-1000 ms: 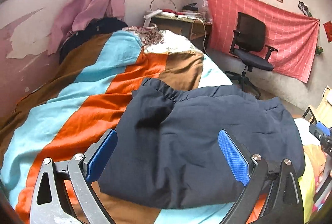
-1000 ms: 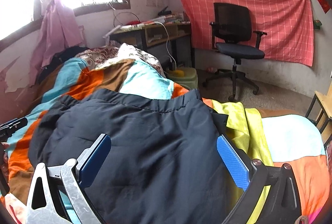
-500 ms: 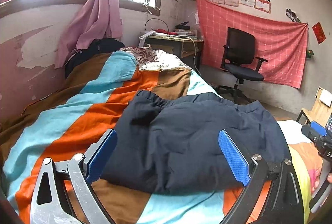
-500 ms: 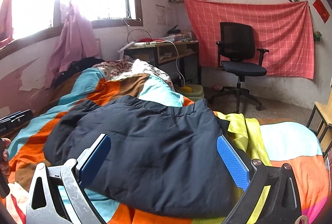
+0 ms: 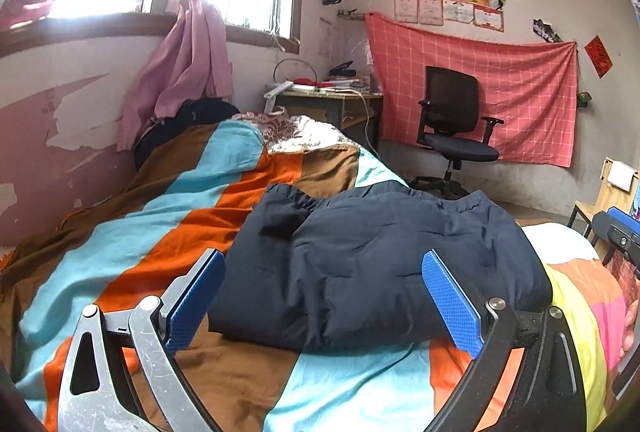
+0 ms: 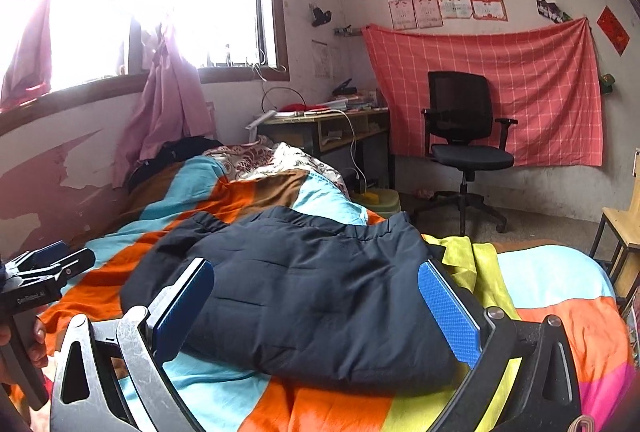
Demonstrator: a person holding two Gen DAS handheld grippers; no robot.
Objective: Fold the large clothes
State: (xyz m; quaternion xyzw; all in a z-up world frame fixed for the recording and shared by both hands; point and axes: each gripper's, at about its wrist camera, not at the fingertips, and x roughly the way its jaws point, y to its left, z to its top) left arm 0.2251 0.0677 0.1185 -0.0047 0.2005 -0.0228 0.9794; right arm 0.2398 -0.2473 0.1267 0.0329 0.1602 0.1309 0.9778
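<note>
A dark navy padded garment lies folded into a thick rectangle on the striped bedspread. It also shows in the right wrist view. My left gripper is open and empty, held back from the garment's near edge. My right gripper is open and empty, held back from the near edge on the other side. The left gripper shows at the left edge of the right wrist view. The right gripper shows at the right edge of the left wrist view.
The bed runs toward a window wall with a pink curtain. A desk and a black office chair stand beyond the bed. A wooden stool stands at the right. A yellow-green cloth lies under the garment's right side.
Both grippers have pulled back and risen away from the garment, staying open. The garment now looks smaller and lies still on the bed.
</note>
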